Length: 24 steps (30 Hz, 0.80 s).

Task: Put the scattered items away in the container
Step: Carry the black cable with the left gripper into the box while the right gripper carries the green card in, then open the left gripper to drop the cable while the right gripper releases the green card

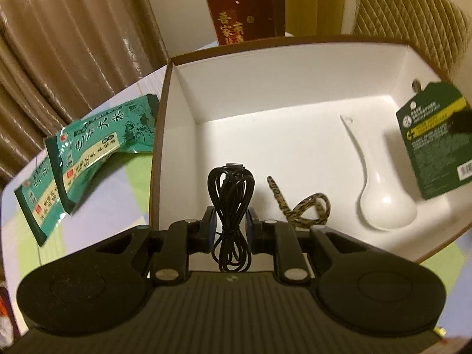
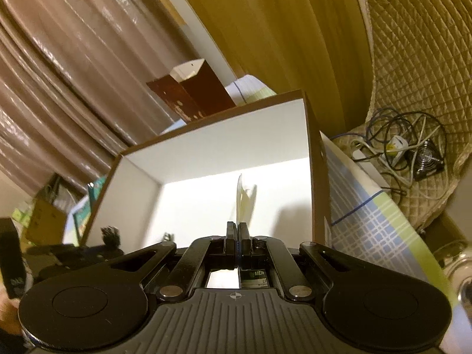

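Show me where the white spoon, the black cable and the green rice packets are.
white spoon (image 1: 386, 206), left wrist view, on its bowl.
black cable (image 1: 231, 188), left wrist view, on the coiled bundle.
green rice packets (image 1: 109, 144), left wrist view, on the upper packet's face.

Left hand-held gripper (image 1: 230, 225) and right hand-held gripper (image 2: 237, 233), both angled downward, jaws clamped.
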Available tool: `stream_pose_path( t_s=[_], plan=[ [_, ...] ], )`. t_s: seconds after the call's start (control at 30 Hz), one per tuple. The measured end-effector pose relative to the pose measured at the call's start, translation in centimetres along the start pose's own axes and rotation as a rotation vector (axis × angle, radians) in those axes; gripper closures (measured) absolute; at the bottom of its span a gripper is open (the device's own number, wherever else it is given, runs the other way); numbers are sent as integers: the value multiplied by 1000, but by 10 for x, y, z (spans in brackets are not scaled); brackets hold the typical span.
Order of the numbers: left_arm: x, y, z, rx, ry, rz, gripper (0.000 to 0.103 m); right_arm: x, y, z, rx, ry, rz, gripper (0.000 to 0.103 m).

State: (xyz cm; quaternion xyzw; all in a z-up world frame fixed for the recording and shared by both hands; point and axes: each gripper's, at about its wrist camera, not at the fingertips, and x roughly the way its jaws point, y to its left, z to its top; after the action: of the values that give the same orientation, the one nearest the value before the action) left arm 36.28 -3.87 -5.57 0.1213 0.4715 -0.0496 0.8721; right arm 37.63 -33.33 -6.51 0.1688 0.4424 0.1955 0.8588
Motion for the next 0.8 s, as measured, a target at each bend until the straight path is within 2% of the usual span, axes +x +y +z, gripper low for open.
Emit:
stream_pose_path(
  t_s=[0.37, 0.43, 0.57, 0.6, 0.63, 0.67, 0.7, 0.8],
  plan=[
    [0, -3, 0, 19, 14, -30, 85, 7, 10, 0, -83, 21, -56, 103],
    [-1, -2, -1, 12, 13, -41, 82, 8, 12, 0, -106, 32, -57, 103],
    [-7, -1, -2, -2, 1, -47, 66, 10, 17, -4, -157, 45, -63, 103],
    [-8, -1, -3, -4, -2, -50, 63, 10, 17, -5, -159, 47, -58, 94],
    [-10, 0, -3, -7, -5, -51, 62, 10, 18, -6, -160, 45, -53, 72],
    [-11, 1, -3, -11, -10, -48, 59, 9, 18, -7, -160, 39, -56, 55],
    [-13, 1, -4, -14, -17, -42, 56, 7, 19, -8, -167, 22, -61, 35],
    [-18, 3, -5, -26, -32, -35, 44, 4, 27, -10, -222, 11, -55, 27]
  ],
)
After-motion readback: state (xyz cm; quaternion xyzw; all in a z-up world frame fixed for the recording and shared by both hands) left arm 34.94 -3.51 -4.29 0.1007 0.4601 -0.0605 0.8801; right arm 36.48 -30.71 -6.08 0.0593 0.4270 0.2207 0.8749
